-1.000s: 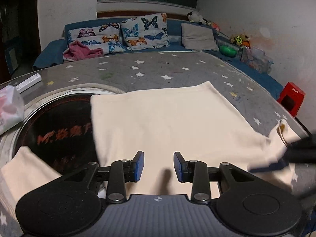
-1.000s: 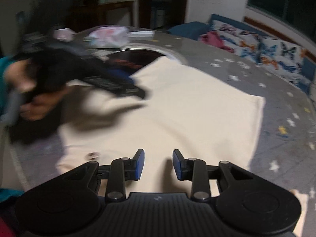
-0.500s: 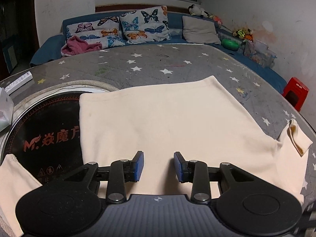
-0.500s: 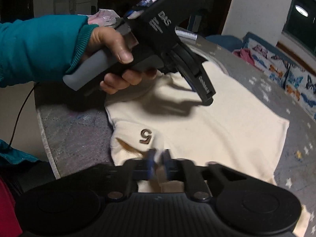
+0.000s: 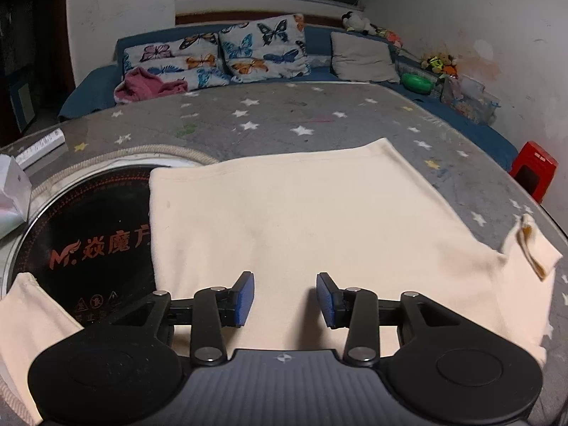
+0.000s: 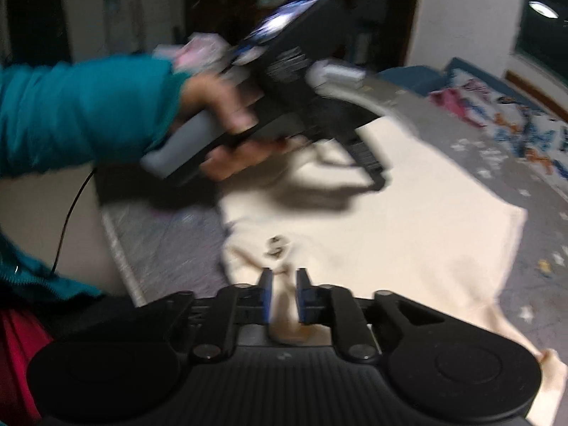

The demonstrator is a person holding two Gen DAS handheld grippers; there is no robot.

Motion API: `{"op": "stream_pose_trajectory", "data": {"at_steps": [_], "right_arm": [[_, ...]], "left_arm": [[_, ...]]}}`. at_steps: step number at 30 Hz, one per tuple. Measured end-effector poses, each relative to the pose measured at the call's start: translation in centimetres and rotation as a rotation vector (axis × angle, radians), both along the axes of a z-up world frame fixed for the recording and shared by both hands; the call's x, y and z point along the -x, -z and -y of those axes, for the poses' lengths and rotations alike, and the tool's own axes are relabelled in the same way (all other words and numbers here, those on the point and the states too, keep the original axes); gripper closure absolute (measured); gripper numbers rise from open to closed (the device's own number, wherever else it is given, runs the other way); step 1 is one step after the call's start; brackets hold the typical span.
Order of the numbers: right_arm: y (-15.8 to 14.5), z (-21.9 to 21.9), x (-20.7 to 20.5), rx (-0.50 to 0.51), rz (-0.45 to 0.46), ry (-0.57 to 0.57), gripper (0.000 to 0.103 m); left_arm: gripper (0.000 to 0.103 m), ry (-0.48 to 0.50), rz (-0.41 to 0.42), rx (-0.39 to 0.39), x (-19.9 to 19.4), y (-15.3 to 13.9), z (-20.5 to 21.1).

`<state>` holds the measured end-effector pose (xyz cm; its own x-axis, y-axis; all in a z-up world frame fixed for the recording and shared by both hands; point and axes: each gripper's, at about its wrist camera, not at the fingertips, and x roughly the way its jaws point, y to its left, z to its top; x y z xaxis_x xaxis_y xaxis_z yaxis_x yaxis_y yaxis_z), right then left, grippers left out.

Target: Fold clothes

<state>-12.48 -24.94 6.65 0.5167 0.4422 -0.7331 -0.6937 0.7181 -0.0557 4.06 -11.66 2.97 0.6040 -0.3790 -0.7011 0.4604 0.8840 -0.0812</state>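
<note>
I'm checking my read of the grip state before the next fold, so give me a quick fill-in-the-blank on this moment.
1. The right gripper has its fingers closed on a fold of the ____ fabric garment.
2. The left gripper has its fingers ____ above the garment.
3. The garment partly covers a round ____ cooktop.

Missing words: cream; open; black

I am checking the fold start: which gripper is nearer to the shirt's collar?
Right. The right gripper pinches the cream shirt beside its collar; the left gripper hovers open farther along it.
</note>
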Motion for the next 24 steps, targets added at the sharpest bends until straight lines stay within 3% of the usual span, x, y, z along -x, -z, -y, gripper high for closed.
{"op": "stream_pose_trajectory", "data": {"at_steps": [8, 15, 18, 20, 22, 24], "right_arm": [[0.7, 8.2, -1.6, -0.055, 0.012, 0.399, 0.084], [3.0, 15.0, -3.4, -0.046, -0.027, 0.632, 0.079], [3.0, 17.4, -3.4, -0.008, 0.025, 0.721, 0.079], [2.8, 18.8, -2.9, 0.055, 0.083, 0.813, 0.067], [2.7, 20.3, -2.7, 0.117, 0.131, 0.912, 0.064], [2.7, 21.9, -2.3, 0.078, 0.122, 0.952, 0.064]], "left_arm": [[0.061, 0.141, 0.037, 0.039, 4.7, -1.1, 2.2], [0.060, 0.247, 0.032, 0.052, 8.1, -0.9, 4.8], [0.060, 0.272, 0.029, 0.036, 9.1, -0.5, 5.4], [0.058, 0.284, 0.029, 0.025, 9.6, -0.3, 5.7], [0.058, 0.291, 0.031, 0.015, 9.8, -0.2, 5.9], [0.057, 0.291, 0.032, 0.018, 9.9, -0.3, 6.1]]}}
